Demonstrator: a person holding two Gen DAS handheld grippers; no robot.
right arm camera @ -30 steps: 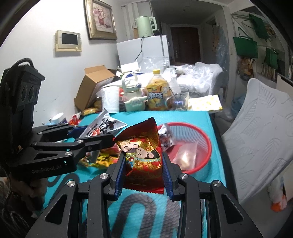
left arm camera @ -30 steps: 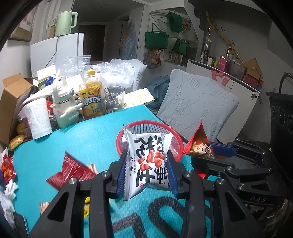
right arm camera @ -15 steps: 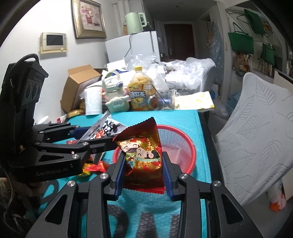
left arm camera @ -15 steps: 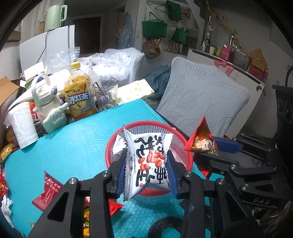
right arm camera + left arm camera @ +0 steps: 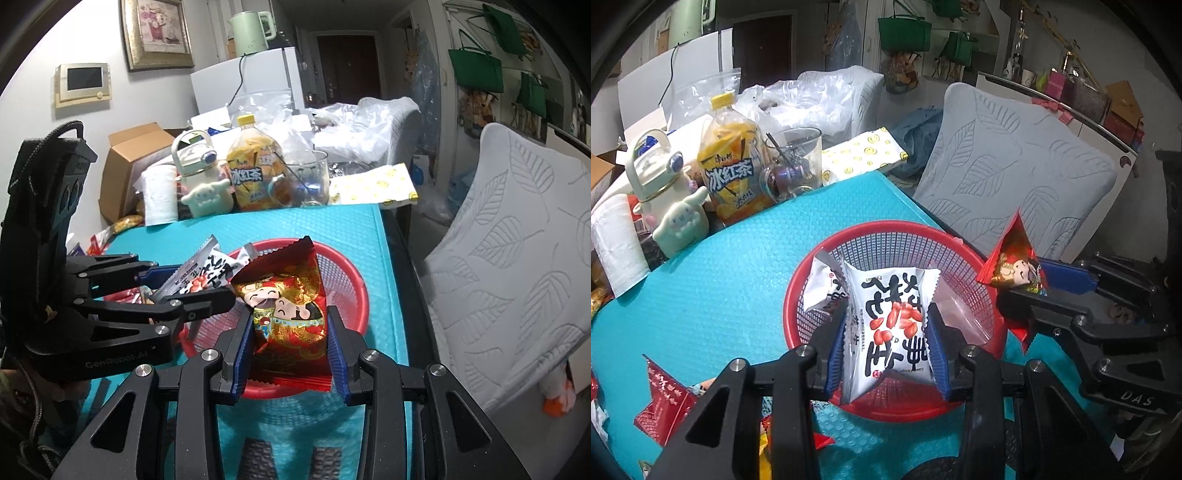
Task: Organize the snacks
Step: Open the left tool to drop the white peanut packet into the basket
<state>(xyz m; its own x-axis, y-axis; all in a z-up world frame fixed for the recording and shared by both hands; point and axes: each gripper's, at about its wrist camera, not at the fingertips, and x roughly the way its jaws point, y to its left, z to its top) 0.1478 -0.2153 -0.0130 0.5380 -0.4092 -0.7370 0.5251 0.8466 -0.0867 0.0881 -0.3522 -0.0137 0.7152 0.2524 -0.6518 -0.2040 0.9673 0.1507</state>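
A white peanut snack packet (image 5: 892,325) with black characters hangs over the red mesh basket (image 5: 871,230), and my left gripper (image 5: 886,334) is shut on it. My right gripper (image 5: 290,334) is shut on a red and gold snack packet (image 5: 291,295) printed with cartoon figures, held above the same basket (image 5: 356,275). Each gripper shows in the other's view: the left gripper (image 5: 184,278) at left, the right gripper (image 5: 1039,280) at right. Another white packet (image 5: 822,286) and a clear bag (image 5: 960,314) lie inside the basket.
The basket sits on a teal mat (image 5: 720,266) near the table's right edge. Behind stand an iced tea bottle (image 5: 733,173), a glass cup (image 5: 796,162), a white kettle-shaped flask (image 5: 661,195) and a paper roll (image 5: 613,243). Loose red packets (image 5: 663,402) lie at left. A grey chair back (image 5: 517,266) stands right.
Both grippers have carried their packets forward and down, from in front of the basket to over it. The basket now looms larger and lies under both packets.
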